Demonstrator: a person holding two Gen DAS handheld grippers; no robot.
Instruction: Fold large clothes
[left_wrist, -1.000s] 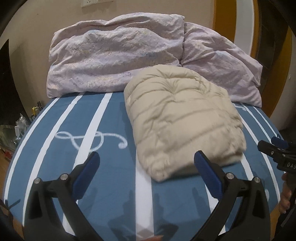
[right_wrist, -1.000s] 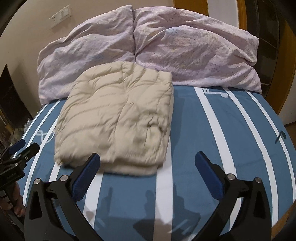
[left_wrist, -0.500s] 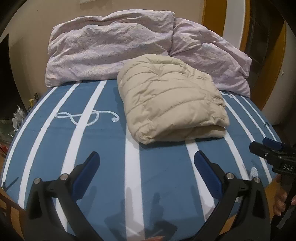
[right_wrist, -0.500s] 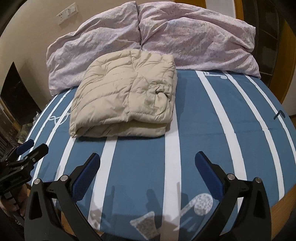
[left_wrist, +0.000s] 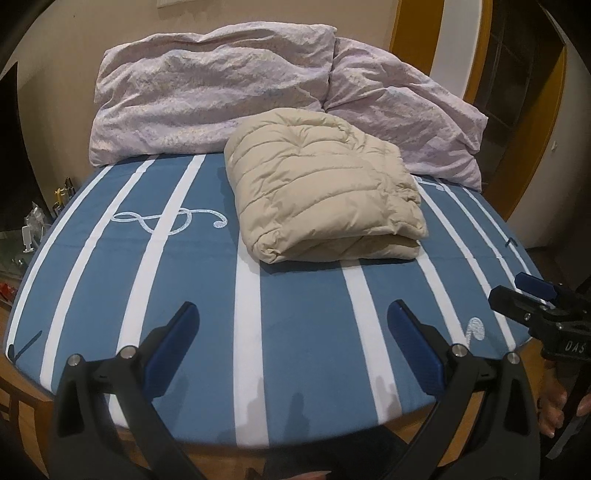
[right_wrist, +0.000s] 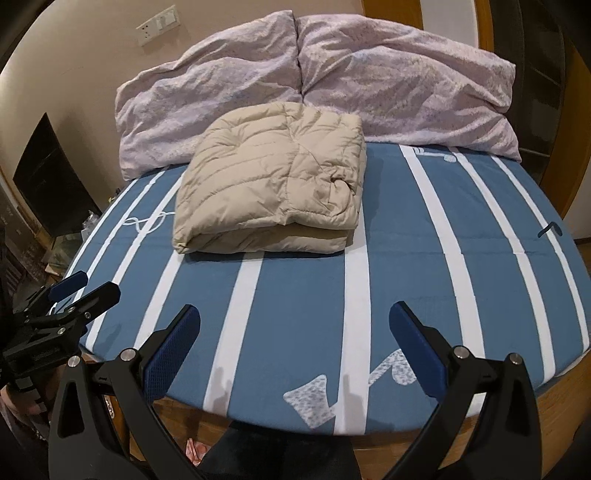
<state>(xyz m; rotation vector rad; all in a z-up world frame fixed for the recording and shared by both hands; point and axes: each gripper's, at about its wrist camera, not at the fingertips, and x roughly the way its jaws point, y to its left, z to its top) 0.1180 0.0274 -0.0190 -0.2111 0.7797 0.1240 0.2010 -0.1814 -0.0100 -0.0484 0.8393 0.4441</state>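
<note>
A beige quilted puffer jacket (left_wrist: 321, 192) lies folded into a thick rectangle on the bed, also in the right wrist view (right_wrist: 273, 184). My left gripper (left_wrist: 293, 339) is open and empty, held back over the bed's front edge, well short of the jacket. My right gripper (right_wrist: 295, 339) is open and empty, also back near the front edge. The right gripper shows at the right edge of the left wrist view (left_wrist: 532, 306); the left gripper shows at the left edge of the right wrist view (right_wrist: 70, 299).
The bed has a blue sheet with white stripes (left_wrist: 303, 332) and a wooden frame (right_wrist: 554, 391). A rumpled lilac duvet (left_wrist: 221, 96) is piled behind the jacket against the wall. A dark cabinet (right_wrist: 51, 181) stands at the left.
Both grippers have pulled back from the folded jacket toward the bed's front edge; the jacket now sits farther away and lies still.
</note>
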